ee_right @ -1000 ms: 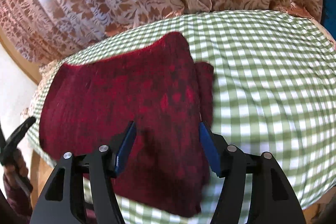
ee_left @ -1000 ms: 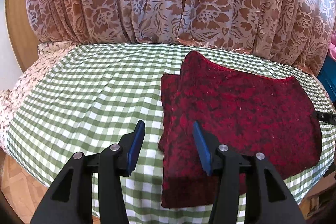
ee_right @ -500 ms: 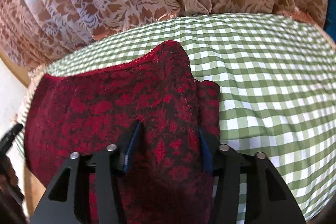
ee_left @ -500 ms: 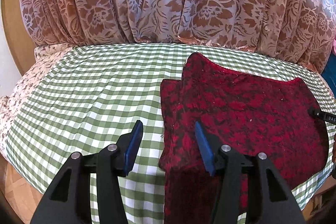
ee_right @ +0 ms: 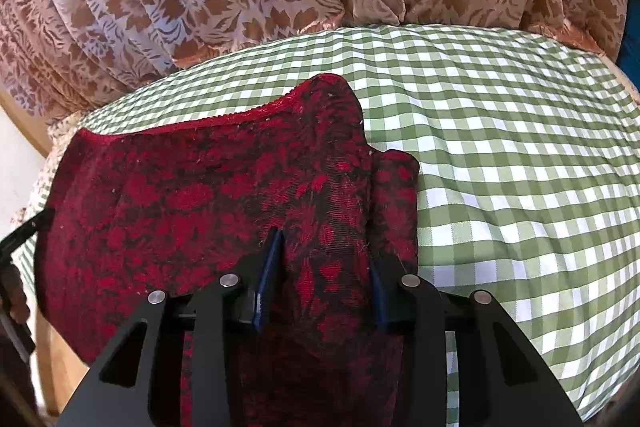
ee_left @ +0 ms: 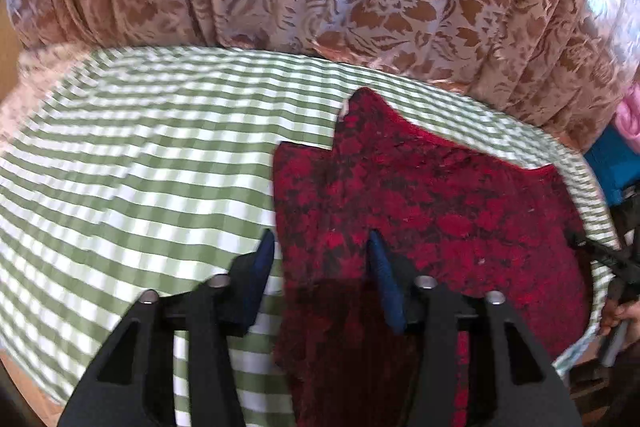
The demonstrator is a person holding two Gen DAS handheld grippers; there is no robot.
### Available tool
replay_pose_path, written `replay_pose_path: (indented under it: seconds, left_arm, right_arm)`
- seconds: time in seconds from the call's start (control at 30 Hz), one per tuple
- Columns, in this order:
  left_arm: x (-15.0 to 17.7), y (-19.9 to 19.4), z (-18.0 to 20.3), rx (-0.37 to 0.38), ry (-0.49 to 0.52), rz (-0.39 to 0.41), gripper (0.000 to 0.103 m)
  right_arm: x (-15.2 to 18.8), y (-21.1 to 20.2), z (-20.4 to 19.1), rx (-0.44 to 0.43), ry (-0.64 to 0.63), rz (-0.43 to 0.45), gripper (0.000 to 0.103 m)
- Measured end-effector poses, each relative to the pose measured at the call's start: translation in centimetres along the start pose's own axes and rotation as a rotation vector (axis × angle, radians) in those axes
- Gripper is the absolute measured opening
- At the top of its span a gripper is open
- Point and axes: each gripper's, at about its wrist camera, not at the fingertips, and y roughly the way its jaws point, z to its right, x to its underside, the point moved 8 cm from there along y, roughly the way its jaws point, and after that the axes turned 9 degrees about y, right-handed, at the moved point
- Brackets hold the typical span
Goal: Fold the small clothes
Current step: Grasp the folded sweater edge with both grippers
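Garment: red patterned cloth [ee_right: 192, 195] flat on checked table [ee_right: 520, 147] | left gripper [ee_left: 322, 247] closing astride its near-left edge, seemingly unpinched (blurred) | right gripper [ee_right: 326, 251] closing over near-right fold; we judge grip unconfirmed

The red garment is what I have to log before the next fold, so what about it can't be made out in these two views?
- Near hem of the red garment: both views, hidden behind the black gripper frames.
- Grip of the right tongs: right wrist view, pads sunk in cloth, pinch unclear.
- Left tongs: left wrist view, motion blur; contact with the garment's edge unclear.
- Garment type: folded, sleeves or legs hidden.
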Motion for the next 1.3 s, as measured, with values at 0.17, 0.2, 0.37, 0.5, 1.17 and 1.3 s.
replay_pose_path:
  seconds: [0.17, 0.2, 0.37, 0.5, 1.17, 1.3]
  left_arm:
    - [-1.6, -0.7, 0.6, 0.026, 0.001, 0.053, 0.013]
    - [-1.8, -1.3, 0.8, 0.018, 0.004, 0.072, 0.012]
    - [0.5, 2.1, 0.9, -0.161, 0.082, -0.029, 0.013]
    - [1.4, 2.9, 0.3, -0.163, 0.025, -0.023, 0.018]
    - [-0.1, -4.3, 8.5, -0.170, 0.107, 0.135, 0.043]
    - [0.1, -4.1, 10.0, -0.141, 0.120, 0.130, 0.043]
  right_arm:
    - [-0.1, -0.4, -0.2, 0.013, -0.023, 0.021, 0.032]
    - [-0.2, -0.5, -0.2, 0.014, -0.022, 0.026, 0.028]
    - [-0.3, -0.1, -0.1, 0.045, -0.043, 0.035, 0.023]
    - [0.3, 1.7, 0.8, 0.029, 0.002, 0.044, 0.025]
    - [0.8, -2.1, 2.4, -0.147, 0.155, 0.030, 0.071]
    - [2.2, -2.7, 3.3, -0.233, 0.214, -0.018, 0.082]
